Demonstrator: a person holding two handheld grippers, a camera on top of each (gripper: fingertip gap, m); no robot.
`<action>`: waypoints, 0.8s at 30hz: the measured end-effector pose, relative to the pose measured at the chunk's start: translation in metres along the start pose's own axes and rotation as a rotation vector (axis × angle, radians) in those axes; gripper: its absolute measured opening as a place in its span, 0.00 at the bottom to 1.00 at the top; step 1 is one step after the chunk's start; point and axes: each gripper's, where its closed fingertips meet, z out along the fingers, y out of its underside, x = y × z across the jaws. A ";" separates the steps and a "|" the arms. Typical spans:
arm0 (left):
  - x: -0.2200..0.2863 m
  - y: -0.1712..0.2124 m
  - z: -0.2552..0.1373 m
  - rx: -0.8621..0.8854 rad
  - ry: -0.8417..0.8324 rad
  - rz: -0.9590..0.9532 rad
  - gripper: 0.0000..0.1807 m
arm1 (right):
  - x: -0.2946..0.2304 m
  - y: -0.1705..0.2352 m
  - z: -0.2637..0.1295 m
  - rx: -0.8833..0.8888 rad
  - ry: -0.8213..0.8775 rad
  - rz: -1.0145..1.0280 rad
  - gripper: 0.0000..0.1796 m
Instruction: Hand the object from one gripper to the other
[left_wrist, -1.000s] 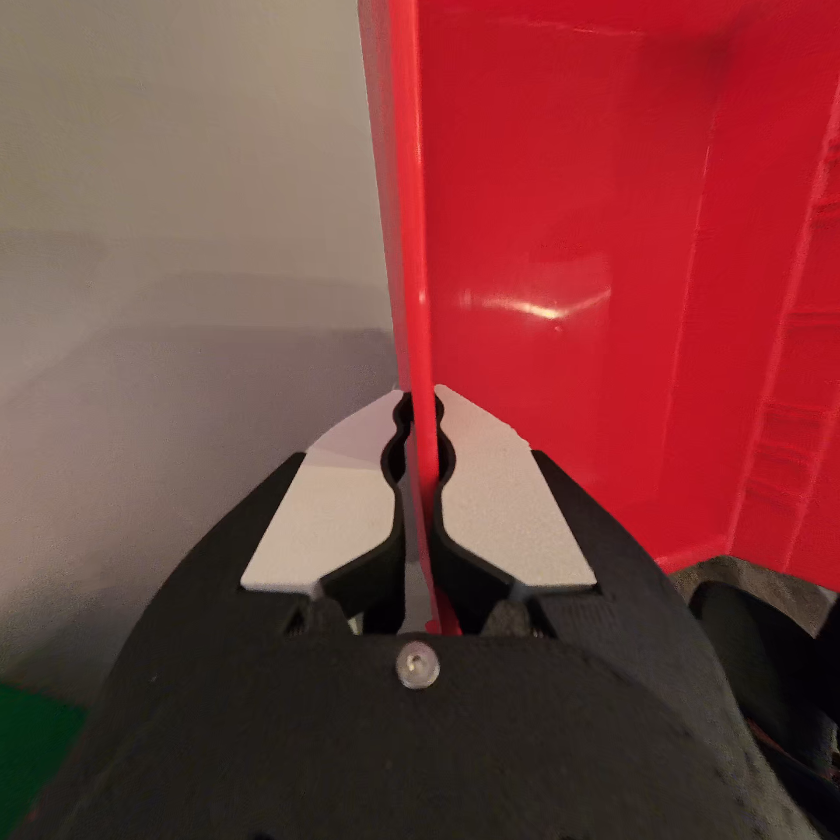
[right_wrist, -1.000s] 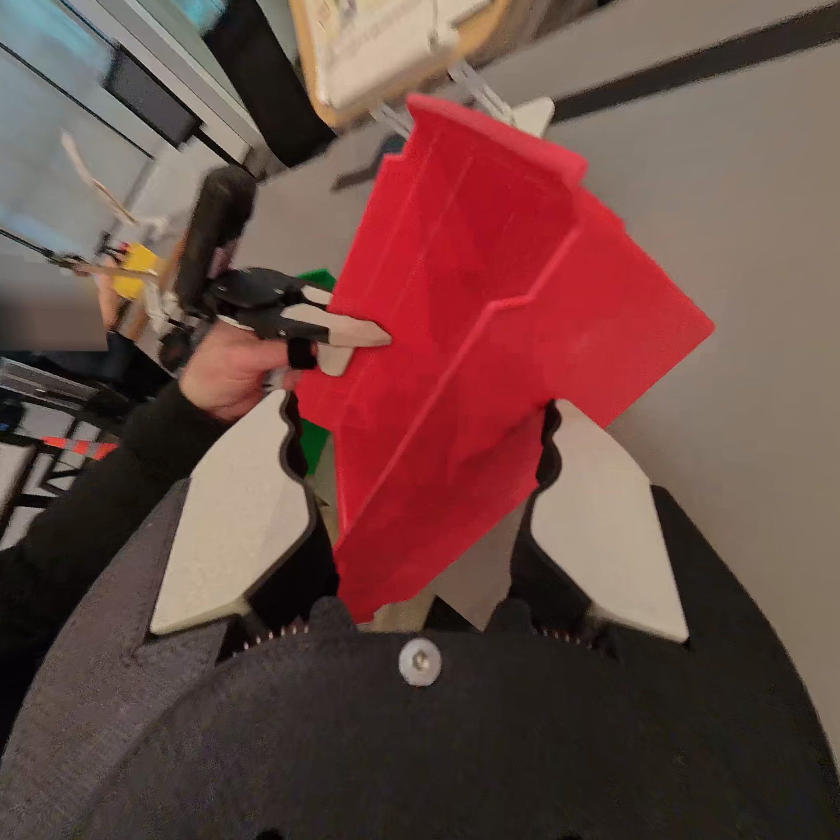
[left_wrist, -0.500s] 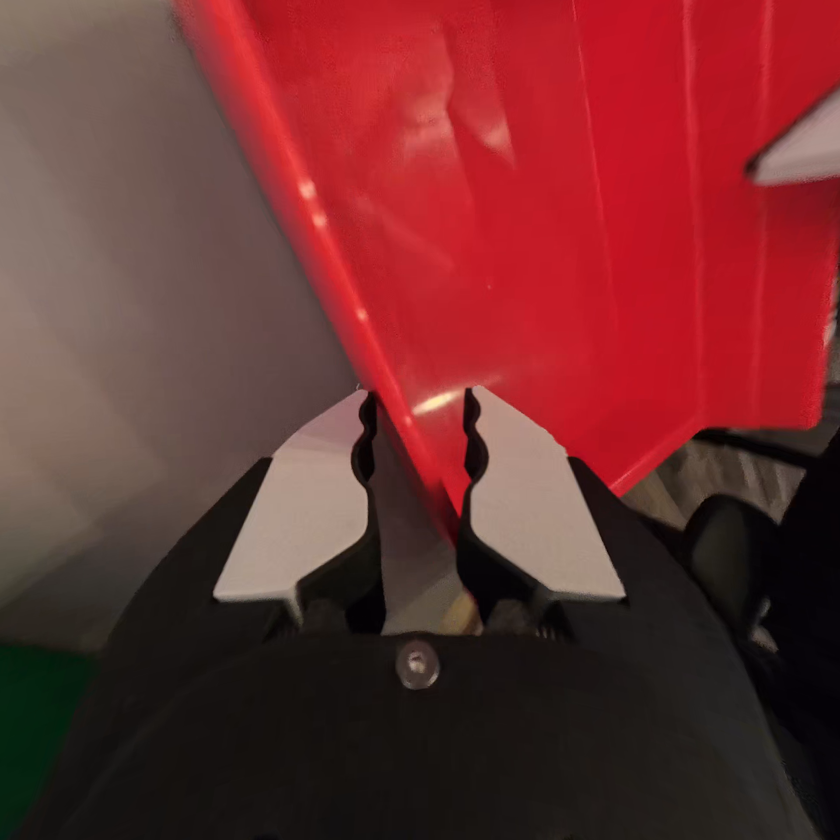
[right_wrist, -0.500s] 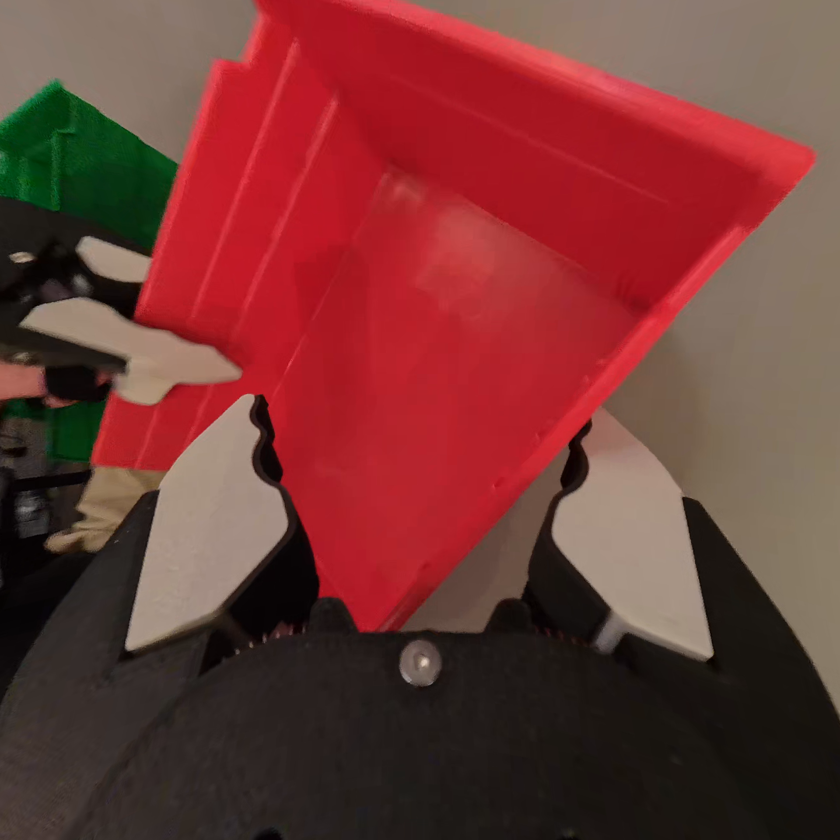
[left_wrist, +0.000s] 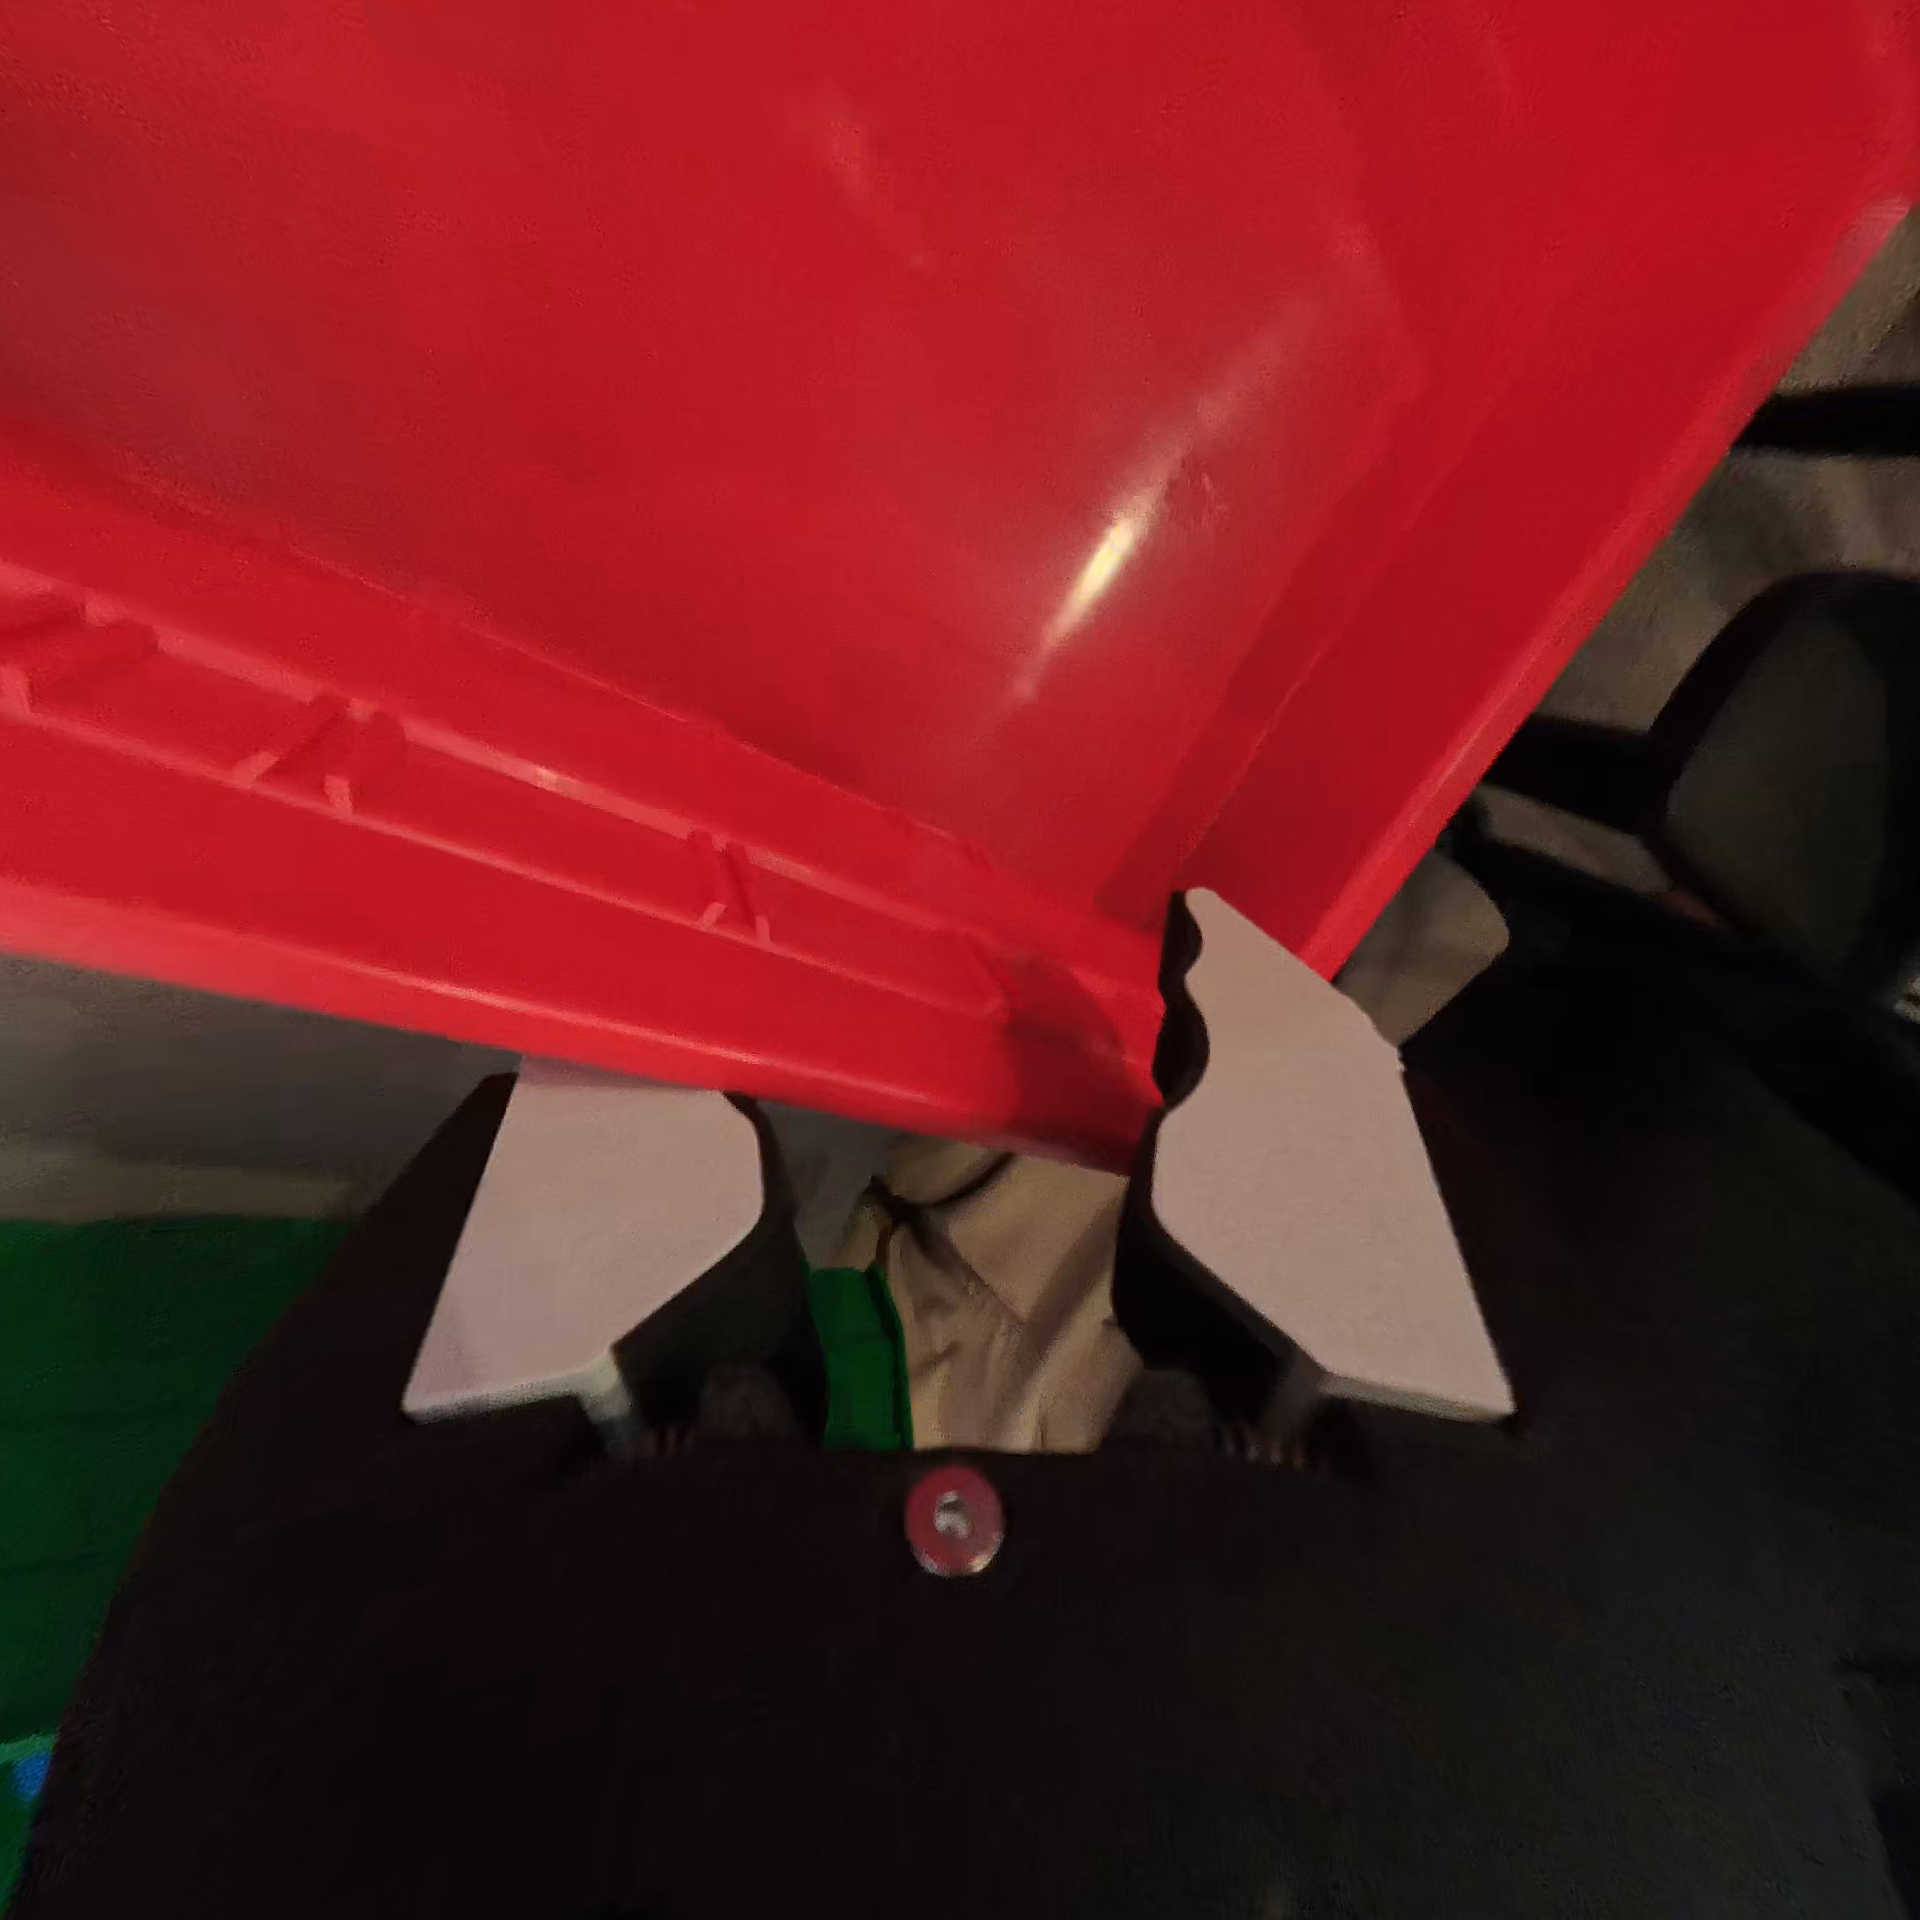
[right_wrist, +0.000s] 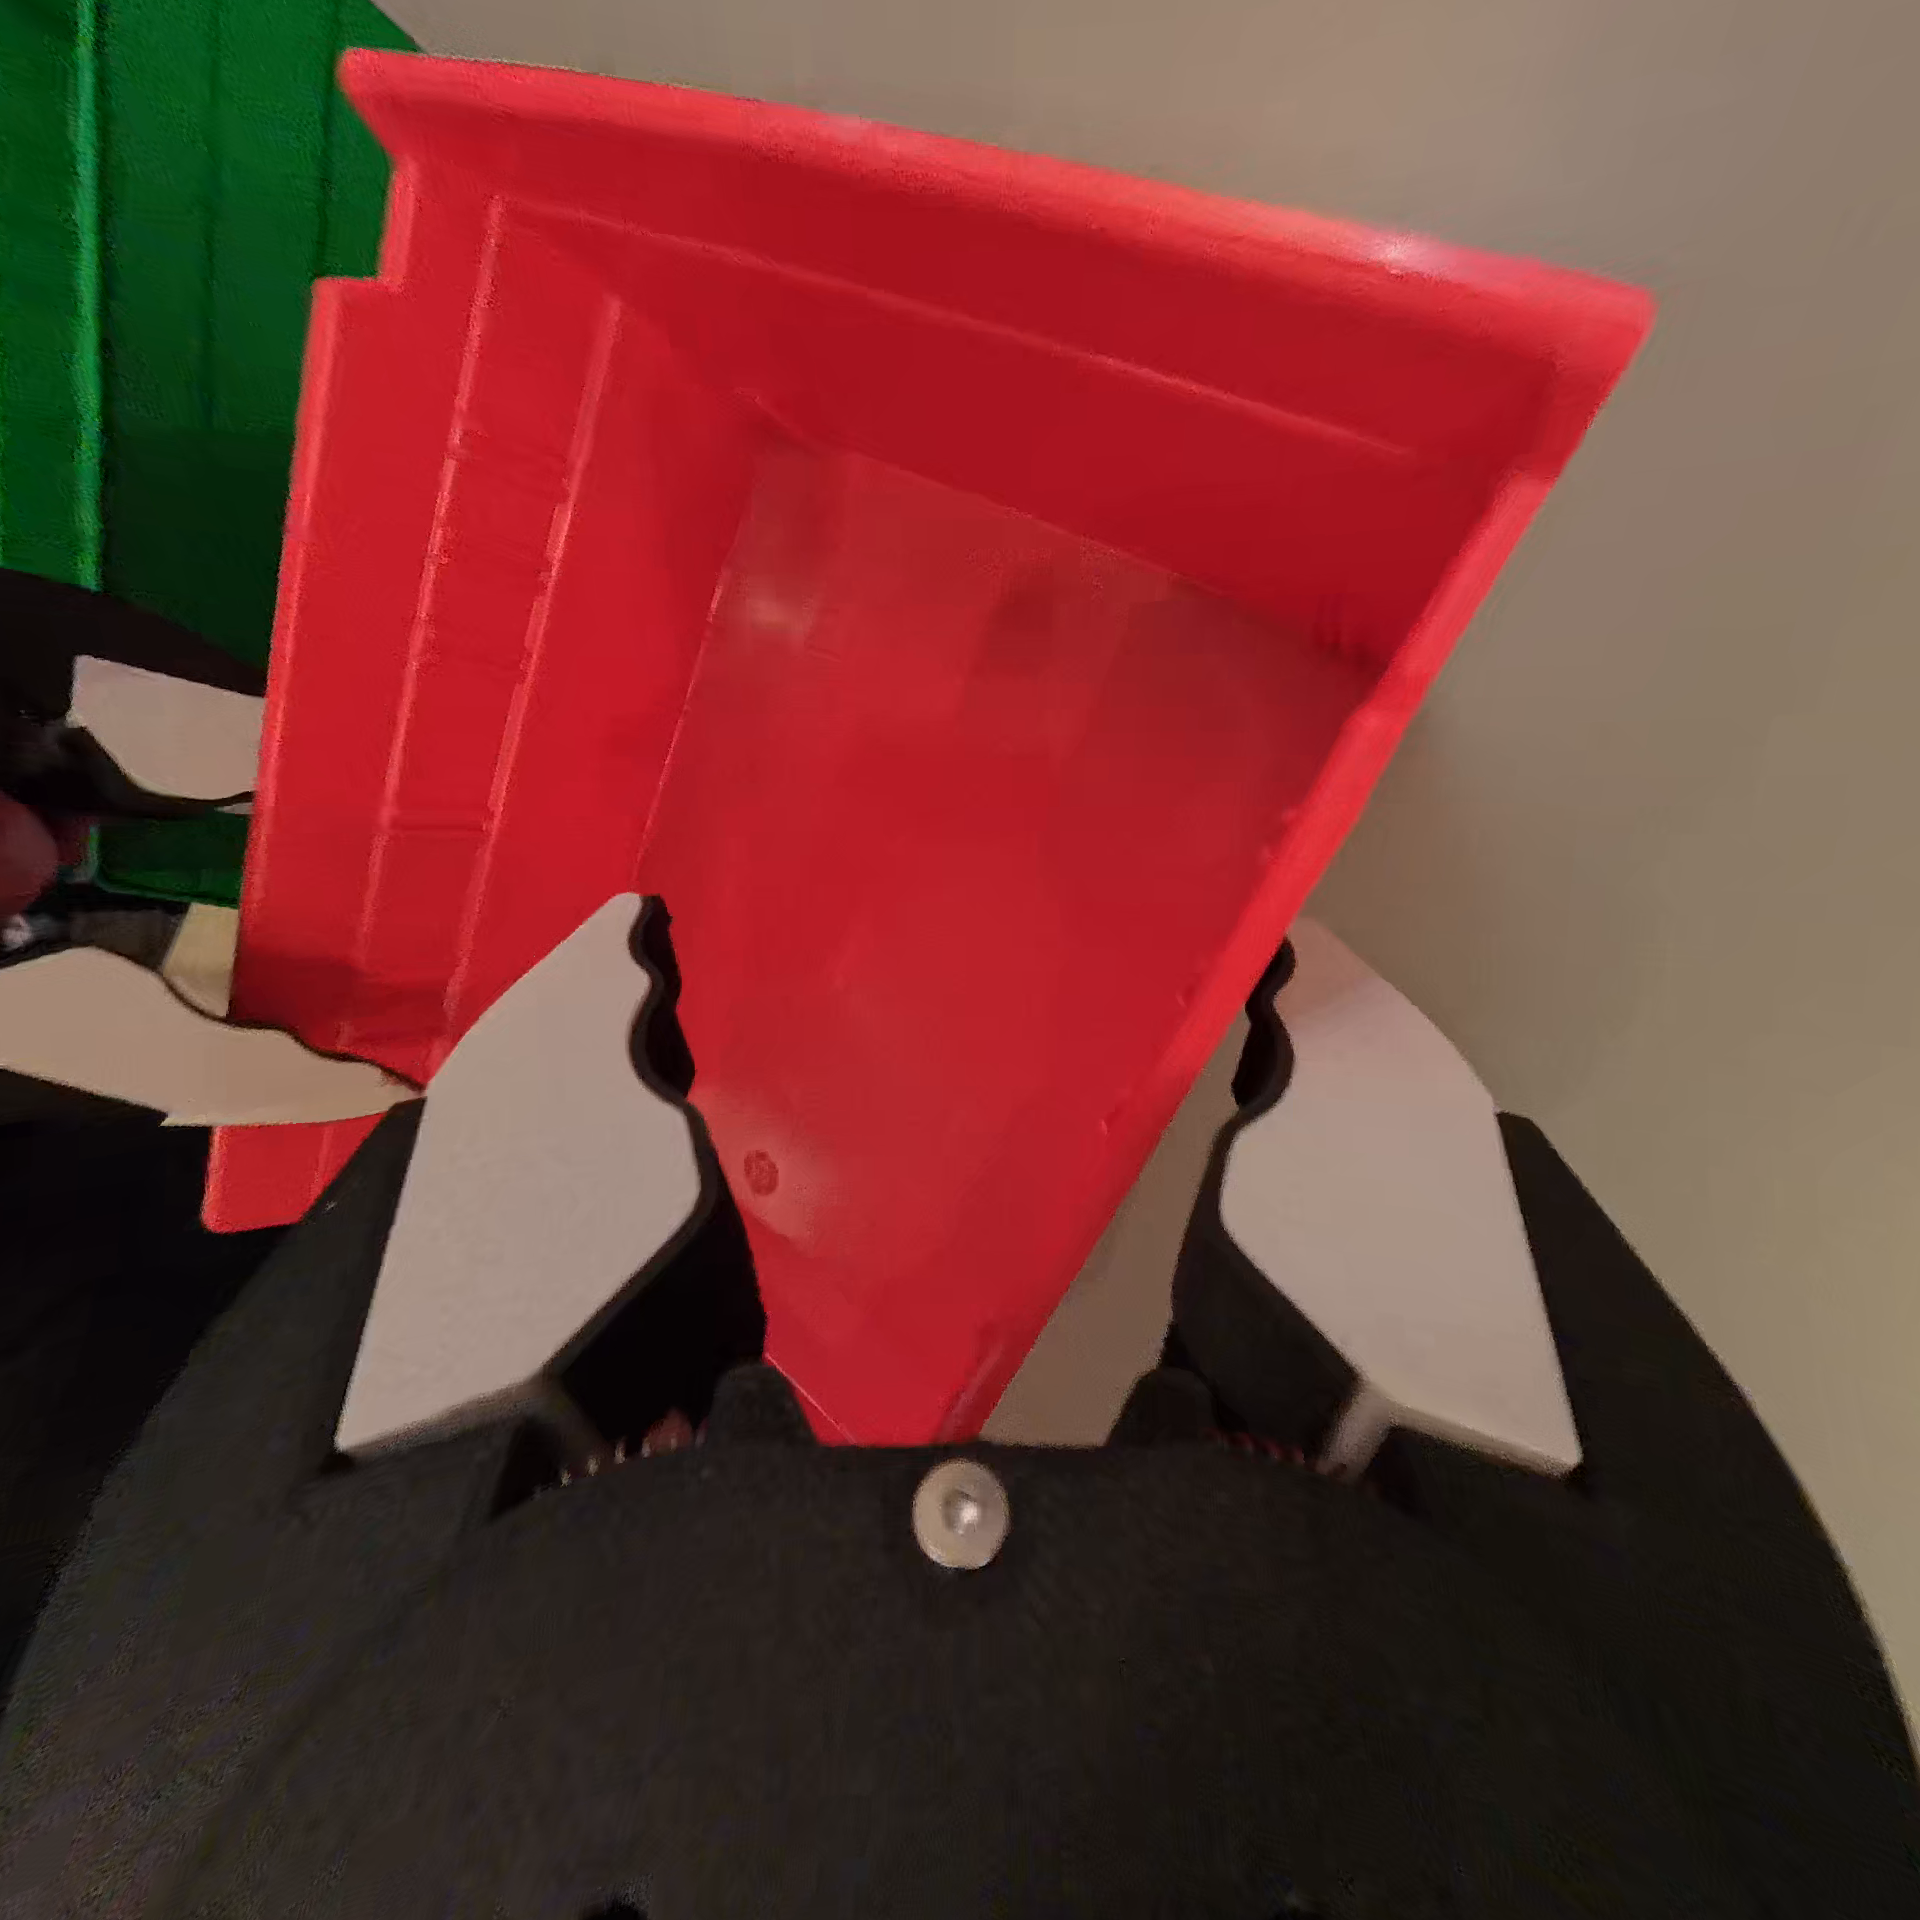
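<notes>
A red plastic bin (right_wrist: 935, 468) hangs tilted in the air, its open side towards the right wrist camera. My right gripper (right_wrist: 971, 920) is shut on its lower corner, with the left finger (right_wrist: 540, 1143) inside the bin and the right finger (right_wrist: 1382, 1164) outside the wall. My left gripper (left_wrist: 914, 997) is open; the bin (left_wrist: 935, 416) fills the view above it and its rim corner touches the right finger (left_wrist: 1299, 1164). In the right wrist view the left gripper (right_wrist: 301, 925) stands spread around the bin's left edge.
A green bin (right_wrist: 156, 416) stands behind at the left and also shows low in the left wrist view (left_wrist: 156, 1403). A plain pale wall (right_wrist: 1714, 727) is behind. A person's beige trousers (left_wrist: 997, 1299) and a black chair (left_wrist: 1787, 779) lie below.
My left gripper has opened from its pinch on the bin's wall. My right gripper has closed in on the bin's corner, and the bin has swung across the left wrist view.
</notes>
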 end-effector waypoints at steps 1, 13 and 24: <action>0.002 0.004 0.001 -0.010 -0.001 0.007 0.41 | 0.000 0.003 0.002 -0.023 0.010 -0.001 0.56; -0.011 0.024 -0.036 0.096 -0.166 0.049 0.57 | -0.018 0.009 0.007 -0.065 -0.088 0.051 0.49; -0.162 0.172 -0.163 0.331 -0.663 -0.326 0.51 | -0.013 0.017 0.006 -0.136 -0.001 0.046 0.41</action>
